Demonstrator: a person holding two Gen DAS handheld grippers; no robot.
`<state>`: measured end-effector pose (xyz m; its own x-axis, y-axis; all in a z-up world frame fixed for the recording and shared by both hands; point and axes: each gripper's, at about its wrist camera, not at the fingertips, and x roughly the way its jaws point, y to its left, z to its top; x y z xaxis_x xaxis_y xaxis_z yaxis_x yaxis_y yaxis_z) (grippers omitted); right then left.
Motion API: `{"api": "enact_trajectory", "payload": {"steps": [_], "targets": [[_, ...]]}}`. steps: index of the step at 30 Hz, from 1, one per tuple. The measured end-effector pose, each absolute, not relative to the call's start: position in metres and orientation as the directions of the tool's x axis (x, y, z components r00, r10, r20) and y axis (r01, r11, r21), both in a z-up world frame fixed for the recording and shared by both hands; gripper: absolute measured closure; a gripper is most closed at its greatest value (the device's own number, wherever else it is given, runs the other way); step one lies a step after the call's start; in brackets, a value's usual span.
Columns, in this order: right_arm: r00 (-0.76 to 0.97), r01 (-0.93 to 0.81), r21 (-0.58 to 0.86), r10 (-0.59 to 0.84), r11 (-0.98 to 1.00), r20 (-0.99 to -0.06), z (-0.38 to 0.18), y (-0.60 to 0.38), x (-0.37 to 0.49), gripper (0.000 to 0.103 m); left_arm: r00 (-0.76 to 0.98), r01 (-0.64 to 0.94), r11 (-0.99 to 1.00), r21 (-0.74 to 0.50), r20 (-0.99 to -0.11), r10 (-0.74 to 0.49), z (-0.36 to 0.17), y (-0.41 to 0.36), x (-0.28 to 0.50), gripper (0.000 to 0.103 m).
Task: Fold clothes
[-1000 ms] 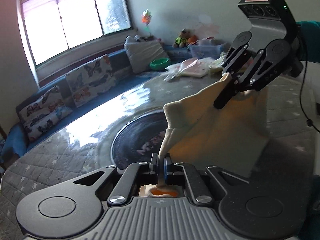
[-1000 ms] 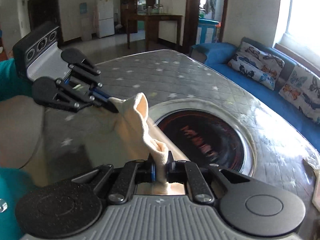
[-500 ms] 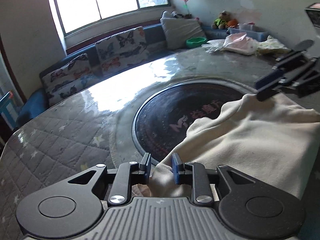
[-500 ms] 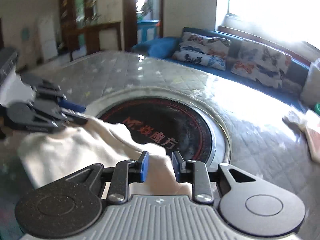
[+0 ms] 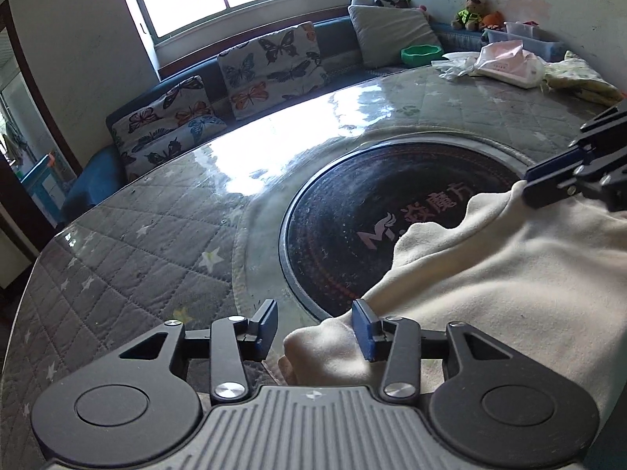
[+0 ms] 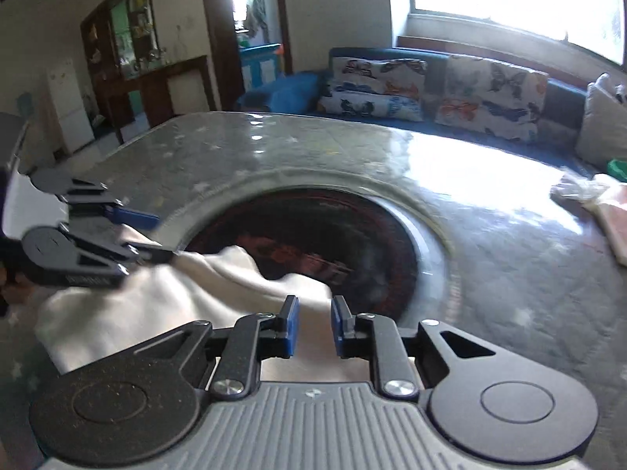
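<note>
A cream garment (image 5: 490, 297) lies on the round table, partly over the dark centre disc (image 5: 352, 211). My left gripper (image 5: 315, 329) is open, its blue pads spread on either side of the garment's near corner. My right gripper (image 6: 313, 325) is open too, with cream cloth (image 6: 188, 286) lying between and behind its pads. The right gripper shows at the right edge of the left wrist view (image 5: 568, 180), and the left gripper shows at the left of the right wrist view (image 6: 129, 235).
The table has a quilted grey cover (image 5: 129, 258) under glass. Other clothes and a plastic bag (image 5: 509, 66) lie at its far side. A sofa with butterfly cushions (image 5: 270, 62) runs under the window. A cabinet and doorway (image 6: 156, 78) stand beyond.
Both grippers held the garment up a second ago. They came down to the table, laid it flat and opened, the left wider than half a second ago.
</note>
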<state>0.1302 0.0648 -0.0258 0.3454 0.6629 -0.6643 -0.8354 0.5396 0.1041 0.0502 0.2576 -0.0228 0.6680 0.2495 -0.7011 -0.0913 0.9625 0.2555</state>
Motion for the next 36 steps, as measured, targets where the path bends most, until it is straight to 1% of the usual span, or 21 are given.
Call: {"api": "enact_trajectory", "payload": {"steps": [2, 4, 7, 10, 12, 15, 19, 20, 22, 24, 26, 28, 30, 34, 36], "targets": [[0.340, -0.838, 0.099, 0.655, 0.536, -0.675, -0.032, 0.077, 0.129, 0.079, 0.662, -0.096, 0.960, 0.262, -0.704, 0.258, -0.023, 0.256, 0.053, 0.054], [0.342, -0.835, 0.090, 0.640, 0.543, -0.688, -0.041, 0.086, 0.130, 0.078, 0.657, -0.100, 0.958, 0.268, -0.705, 0.266, -0.023, 0.256, 0.054, 0.052], [0.358, -0.829, 0.085, 0.641, 0.553, -0.679, -0.041, 0.087, 0.127, 0.078, 0.653, -0.105, 0.957, 0.272, -0.707, 0.273, -0.022, 0.256, 0.054, 0.049], [0.385, -0.832, 0.052, 0.641, 0.553, -0.664, -0.034, 0.086, 0.119, 0.072, 0.657, -0.120, 0.957, 0.265, -0.701, 0.277, -0.018, 0.257, 0.053, 0.047], [0.377, -0.841, 0.058, 0.659, 0.538, -0.651, -0.031, 0.086, 0.112, 0.067, 0.660, -0.131, 0.956, 0.262, -0.697, 0.281, -0.016, 0.257, 0.052, 0.046], [0.361, -0.848, 0.072, 0.671, 0.526, -0.648, -0.031, 0.087, 0.106, 0.066, 0.657, -0.142, 0.952, 0.271, -0.693, 0.295, -0.014, 0.254, 0.051, 0.044], [0.333, -0.857, 0.068, 0.650, 0.511, -0.683, -0.040, 0.095, 0.102, 0.065, 0.664, -0.163, 0.946, 0.280, -0.678, 0.315, -0.008, 0.251, 0.046, 0.043], [0.349, -0.860, 0.040, 0.645, 0.508, -0.679, -0.040, 0.096, 0.097, 0.065, 0.669, -0.174, 0.945, 0.277, -0.671, 0.320, -0.005, 0.251, 0.044, 0.043], [0.351, -0.864, 0.044, 0.663, 0.501, -0.661, -0.034, 0.094, 0.091, 0.065, 0.679, -0.203, 0.945, 0.256, -0.659, 0.324, 0.003, 0.252, 0.038, 0.043], [0.333, -0.869, 0.074, 0.689, 0.489, -0.643, -0.029, 0.090, 0.084, 0.064, 0.703, -0.215, 0.951, 0.224, -0.641, 0.309, 0.012, 0.250, 0.030, 0.043], [0.311, -0.879, 0.080, 0.691, 0.471, -0.652, -0.031, 0.090, 0.077, 0.064, 0.736, -0.201, 0.962, 0.187, -0.619, 0.274, 0.020, 0.241, 0.020, 0.043], [0.310, -0.885, 0.062, 0.684, 0.461, -0.661, -0.035, 0.089, 0.069, 0.064, 0.763, -0.171, 0.973, 0.154, -0.604, 0.230, 0.024, 0.228, 0.010, 0.043], [0.343, -0.886, 0.023, 0.690, 0.463, -0.637, -0.034, 0.085, 0.057, 0.064, 0.784, -0.141, 0.982, 0.123, -0.592, 0.187, 0.026, 0.216, 0.000, 0.043], [0.340, -0.892, 0.037, 0.724, 0.450, -0.600, -0.027, 0.070, 0.039, 0.064, 0.807, -0.087, 0.996, 0.037, -0.583, 0.092, 0.019, 0.199, -0.010, 0.043], [0.317, -0.900, 0.043, 0.721, 0.434, -0.616, -0.032, 0.066, 0.032, 0.064, 0.802, -0.080, 0.997, -0.002, -0.594, 0.063, 0.010, 0.196, -0.011, 0.043]]}}
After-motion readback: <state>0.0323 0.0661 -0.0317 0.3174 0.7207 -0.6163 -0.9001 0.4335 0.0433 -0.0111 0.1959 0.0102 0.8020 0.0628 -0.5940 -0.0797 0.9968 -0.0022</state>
